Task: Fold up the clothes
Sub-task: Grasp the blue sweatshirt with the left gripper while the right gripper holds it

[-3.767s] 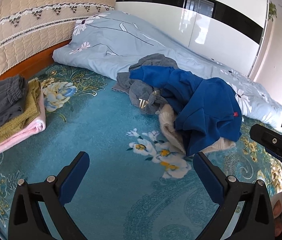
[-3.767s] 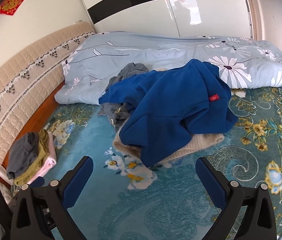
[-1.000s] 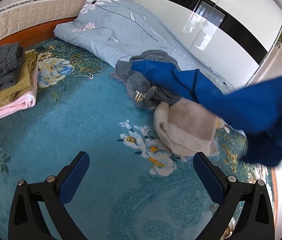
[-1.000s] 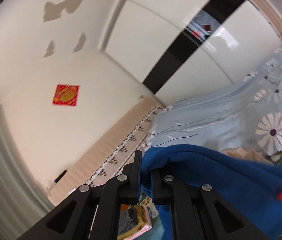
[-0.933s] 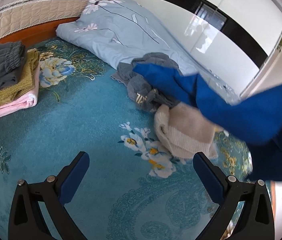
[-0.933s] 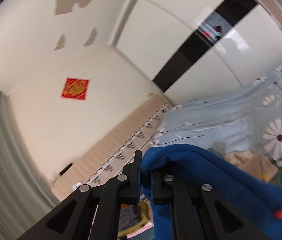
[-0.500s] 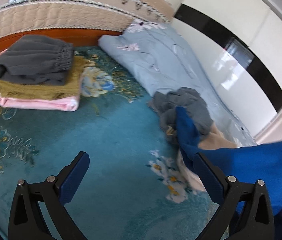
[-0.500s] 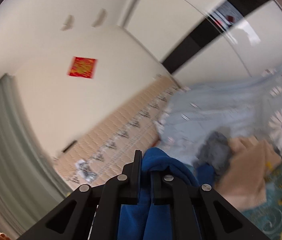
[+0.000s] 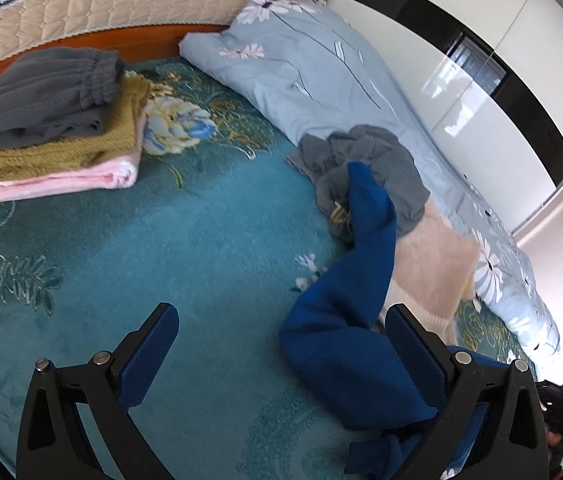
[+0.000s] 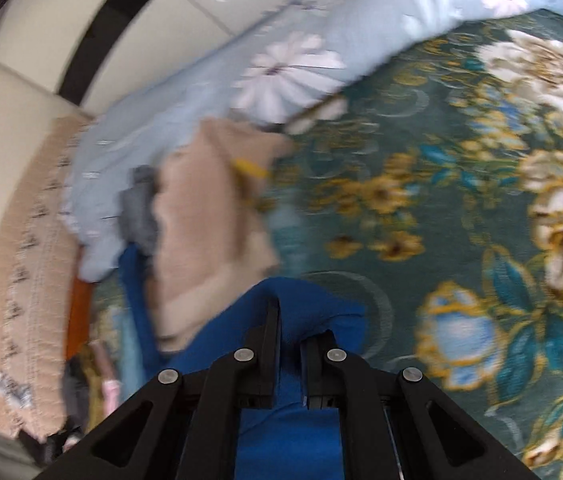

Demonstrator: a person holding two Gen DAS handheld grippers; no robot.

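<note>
Blue sweatshirt [image 9: 345, 344] sprawled on teal bedspread [image 9: 201, 248], corner clenched in right gripper [image 10: 289, 336], left gripper [image 9: 281, 332] gaping beside it, folded stack [image 9: 53, 128] well apart

No legible text anywhere: the grey garment [image 9: 365, 168] carries a pale printed mark, but it's crumpled and too blurred to read.

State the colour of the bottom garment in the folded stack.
Pink, under olive and dark grey; clearest in the left wrist view.
</note>
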